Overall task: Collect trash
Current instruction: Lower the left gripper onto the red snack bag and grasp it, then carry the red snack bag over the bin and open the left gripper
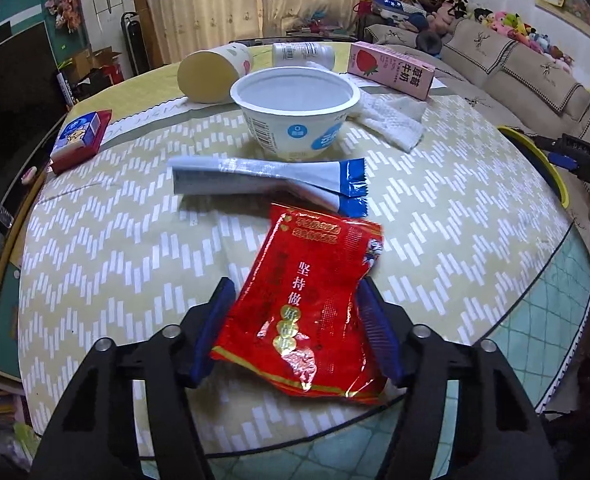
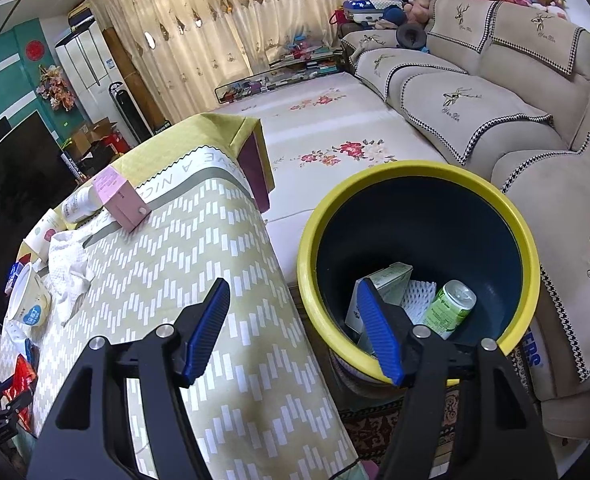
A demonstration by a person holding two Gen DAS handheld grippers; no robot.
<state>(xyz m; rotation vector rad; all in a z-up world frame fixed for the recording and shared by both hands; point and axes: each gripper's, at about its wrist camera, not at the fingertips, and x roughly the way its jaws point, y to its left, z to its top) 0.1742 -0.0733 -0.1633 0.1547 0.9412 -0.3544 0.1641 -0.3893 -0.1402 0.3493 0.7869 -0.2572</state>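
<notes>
Yellow-rimmed dark bin (image 2: pixel 307 248) already holds green can (image 2: pixel 449 308), white carton (image 2: pixel 391 280)

Left gripper (image 1: pixel 293 292) jaws bracket crinkled red foil snack packet (image 1: pixel 315 300), grip unconfirmed; right gripper (image 2: pixel 293 292) jaws apart, empty

Left on table: white plastic cup (image 1: pixel 295 116), blue-white wrapper (image 1: pixel 267 180), pink carton (image 1: pixel 391 68)

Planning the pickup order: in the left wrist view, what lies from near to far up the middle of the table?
Left gripper → red snack packet → blue-and-white wrapper → white yogurt cup → white bottle lying down.
</notes>
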